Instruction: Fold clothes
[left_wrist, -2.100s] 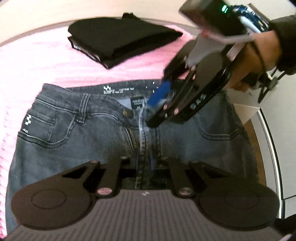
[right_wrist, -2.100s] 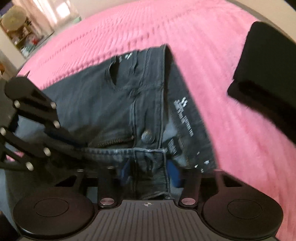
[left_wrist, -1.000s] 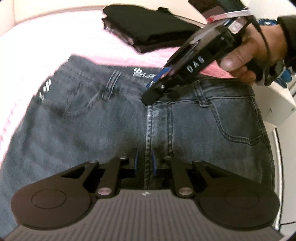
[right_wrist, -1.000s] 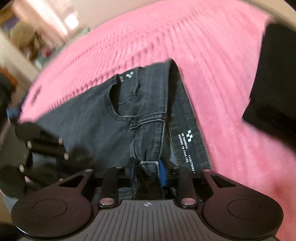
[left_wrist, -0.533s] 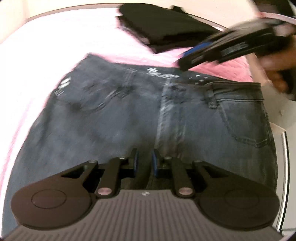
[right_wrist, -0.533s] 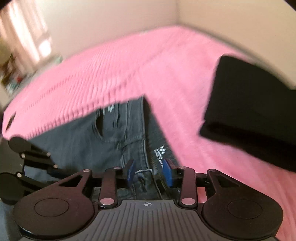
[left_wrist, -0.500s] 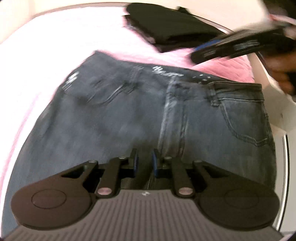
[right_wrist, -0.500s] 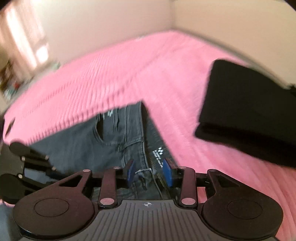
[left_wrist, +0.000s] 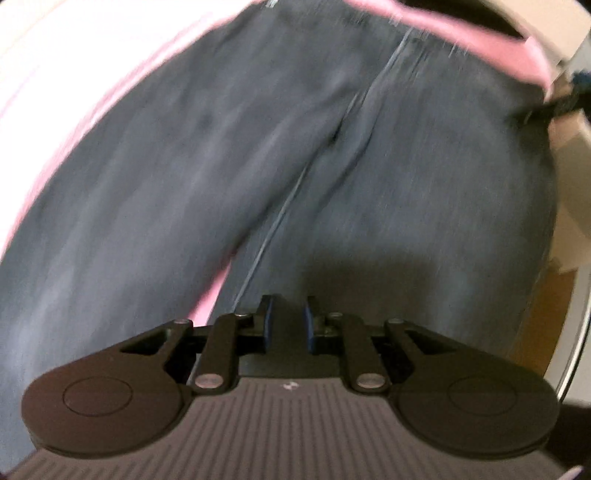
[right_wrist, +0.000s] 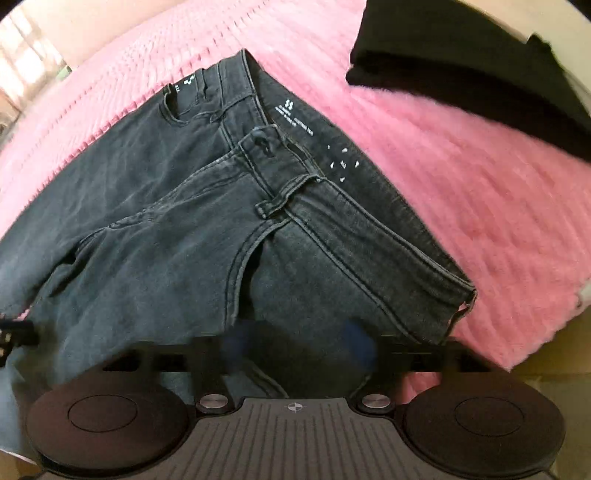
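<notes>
Ahead of both grippers' parted fingers (left_wrist: 266, 321), jeans (right_wrist: 207, 229) lie flat.

Dark grey jeans (right_wrist: 192, 221) spread flat on pink bedspread (right_wrist: 461, 192), front up, waistband open, printed inner label showing. Folded black garment (right_wrist: 461, 62) lies apart, beyond waistband.

The left gripper (left_wrist: 286, 323) points forward with a small gap between its blue pads, and the right gripper (right_wrist: 299, 345) is blurry with its pads wide apart.
</notes>
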